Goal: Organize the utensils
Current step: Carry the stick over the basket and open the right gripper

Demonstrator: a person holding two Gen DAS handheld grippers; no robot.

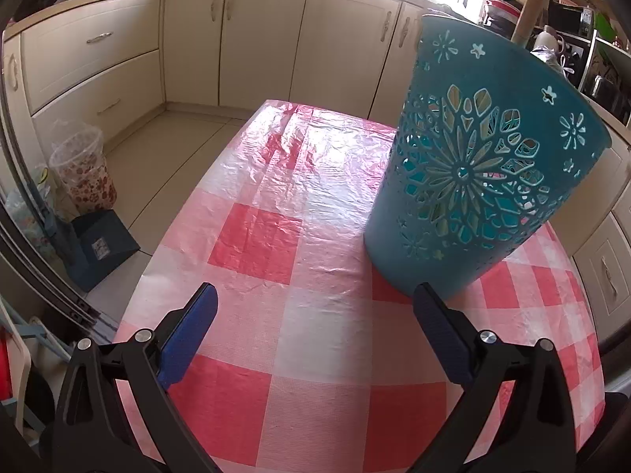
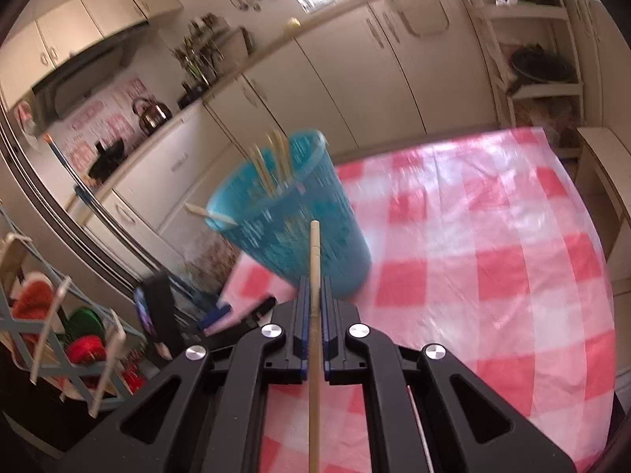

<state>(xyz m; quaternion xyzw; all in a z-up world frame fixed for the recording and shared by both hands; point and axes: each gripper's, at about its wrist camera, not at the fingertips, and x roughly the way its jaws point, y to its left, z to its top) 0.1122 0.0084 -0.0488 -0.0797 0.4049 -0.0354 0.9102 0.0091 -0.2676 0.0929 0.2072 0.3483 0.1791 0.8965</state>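
The right tongs (image 2: 314, 291) gripped a chopstick (image 2: 314, 260) before the blue holder (image 2: 292, 228); the left tongs (image 1: 315, 299) stood open.

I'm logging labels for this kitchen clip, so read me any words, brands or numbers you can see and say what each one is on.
No text can be read in either view.
Sticker on the dark blue box on the floor: too small to read.
Pink patterned panel behind the kettle: blurred, no words legible.
Teal utensil holder: only cut-out flower and star patterns, no lettering.
Checked tablecloth: no print.
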